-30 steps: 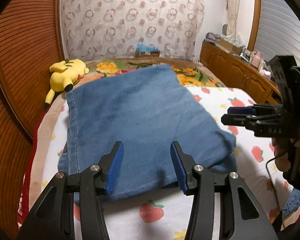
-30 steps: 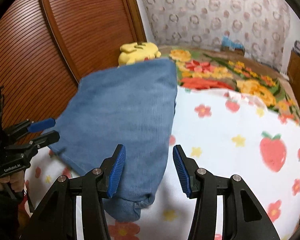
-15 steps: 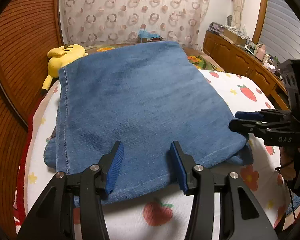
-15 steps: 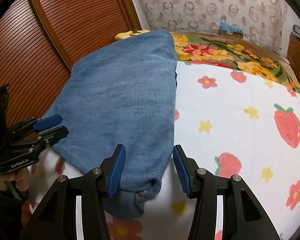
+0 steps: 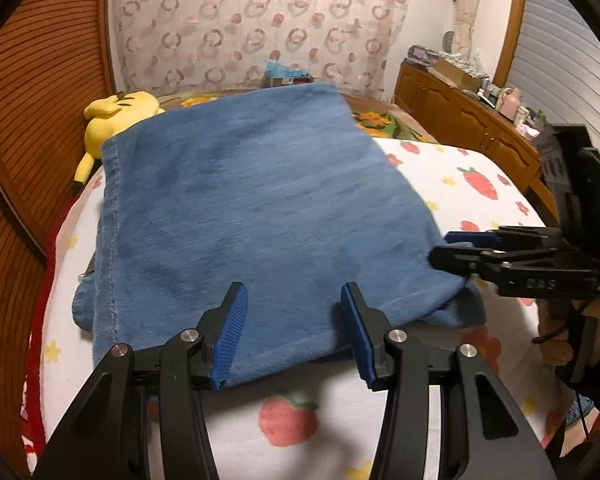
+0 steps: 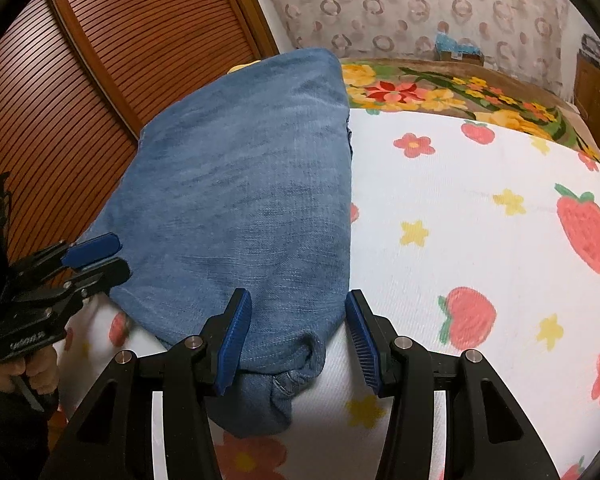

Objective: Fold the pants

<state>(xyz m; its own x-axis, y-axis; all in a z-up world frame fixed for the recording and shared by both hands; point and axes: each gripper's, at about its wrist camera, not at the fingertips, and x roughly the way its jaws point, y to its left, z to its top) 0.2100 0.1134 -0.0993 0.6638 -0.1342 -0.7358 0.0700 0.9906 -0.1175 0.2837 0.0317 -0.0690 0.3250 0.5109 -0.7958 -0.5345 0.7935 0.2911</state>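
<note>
Louvred wooden wall [image 5: 32, 128] hard along bed's left edge; yellow plush [image 5: 116, 116] at far corner. Folded blue pants [image 5: 260, 216] flat on strawberry-print sheet [image 6: 480, 240], left half of bed. Left gripper [image 5: 294, 328] jaws spread, empty, over near hem. Right gripper [image 6: 298, 334] jaws spread, straddling pants' near right corner. Bare sheet rightward.

The pants [image 5: 260, 216] are seen in faded blue denim with lighter stitching. The bed sheet [image 6: 480, 240] is white, printed with red strawberries, pink-red flowers and yellow stars. A floral blanket [image 6: 440, 92] in yellow, red and green is shown at the far end. The plush toy [image 5: 112, 116] is yellow. Each hand-held gripper is black with blue pads [image 5: 228, 332].
</note>
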